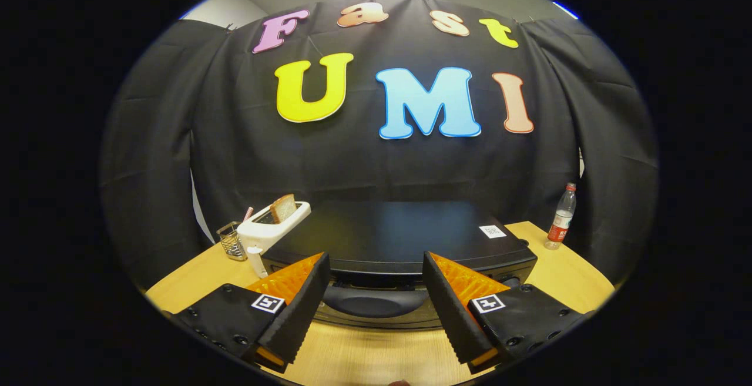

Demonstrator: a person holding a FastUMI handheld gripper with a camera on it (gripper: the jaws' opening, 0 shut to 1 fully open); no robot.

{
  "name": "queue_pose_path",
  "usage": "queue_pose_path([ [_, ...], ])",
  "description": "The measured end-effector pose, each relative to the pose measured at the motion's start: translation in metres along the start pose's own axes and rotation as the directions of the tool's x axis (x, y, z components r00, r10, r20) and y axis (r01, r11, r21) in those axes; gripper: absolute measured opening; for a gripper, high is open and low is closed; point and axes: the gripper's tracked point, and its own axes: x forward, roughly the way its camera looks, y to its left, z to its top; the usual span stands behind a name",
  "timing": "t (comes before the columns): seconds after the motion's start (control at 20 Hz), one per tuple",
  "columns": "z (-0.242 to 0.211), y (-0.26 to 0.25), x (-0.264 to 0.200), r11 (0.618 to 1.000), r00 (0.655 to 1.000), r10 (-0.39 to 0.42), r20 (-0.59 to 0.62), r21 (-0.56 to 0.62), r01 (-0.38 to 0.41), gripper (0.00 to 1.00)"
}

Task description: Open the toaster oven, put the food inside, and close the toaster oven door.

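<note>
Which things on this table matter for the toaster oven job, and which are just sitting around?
For the job:
toaster oven, shut
door handle, between the open fingers
gripper
slice of bread, likely the food, standing in the white toaster

Lying about:
wire basket, beside the toaster
plastic bottle, right of the oven

Wooden table point(564, 280) bearing black toaster oven point(399, 239), white toaster point(271, 230), mesh cup point(231, 240), plastic bottle point(561, 217); gripper point(376, 268) fingers spread.
</note>
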Motion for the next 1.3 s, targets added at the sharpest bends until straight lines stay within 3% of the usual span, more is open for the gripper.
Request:
queue_pose_path([
  [0.25, -0.026, -0.002, 0.011, 1.0, 0.998, -0.025, -0.066, -0.004, 0.024, 1.0],
  [0.6, -0.025, -0.001, 0.006, 0.999, 1.0, -0.031, -0.003, -0.028, 0.031, 1.0],
  [1.3, -0.078, 0.008, -0.058, 0.999, 0.999, -0.022, -0.042, -0.026, 0.021, 1.0],
])
